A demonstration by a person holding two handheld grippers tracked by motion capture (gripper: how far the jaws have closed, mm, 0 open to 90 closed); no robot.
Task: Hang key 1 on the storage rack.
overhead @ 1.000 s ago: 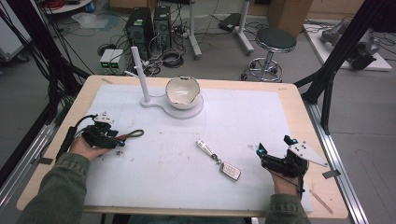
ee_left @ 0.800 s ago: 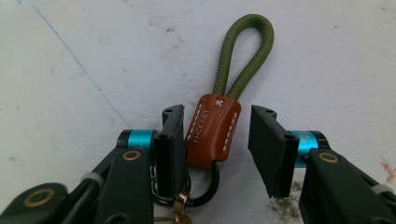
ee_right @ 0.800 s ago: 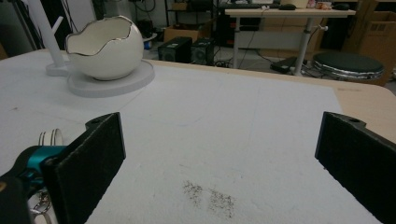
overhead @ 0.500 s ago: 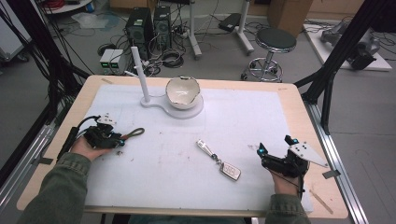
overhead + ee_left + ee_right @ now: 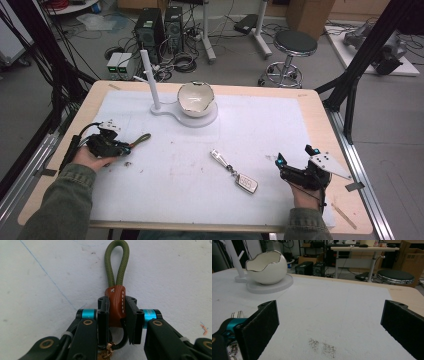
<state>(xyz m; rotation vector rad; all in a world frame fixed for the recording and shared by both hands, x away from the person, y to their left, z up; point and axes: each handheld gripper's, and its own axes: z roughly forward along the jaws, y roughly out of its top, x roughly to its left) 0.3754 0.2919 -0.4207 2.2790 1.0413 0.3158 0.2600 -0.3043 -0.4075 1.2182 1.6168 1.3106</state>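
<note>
High view: left gripper (image 5: 112, 146) lies at the table's (image 5: 60, 165) left edge with an olive cord loop (image 5: 142, 140) poking from its tip; right gripper (image 5: 295, 172) rests near the right edge, well apart from a car key (image 5: 235, 172). Left gripper view: jaws have just been closing and now clamp the lanyard's brown leather sleeve (image 5: 116, 305) — what looks like a brass ring hangs below. Right gripper view: jaws spread wide over bare mat — eggshell bowl (image 5: 265, 266) far off.

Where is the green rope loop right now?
The green rope loop lies at the table's left side in the high view, its brown leather band pinched in the left gripper.
</note>
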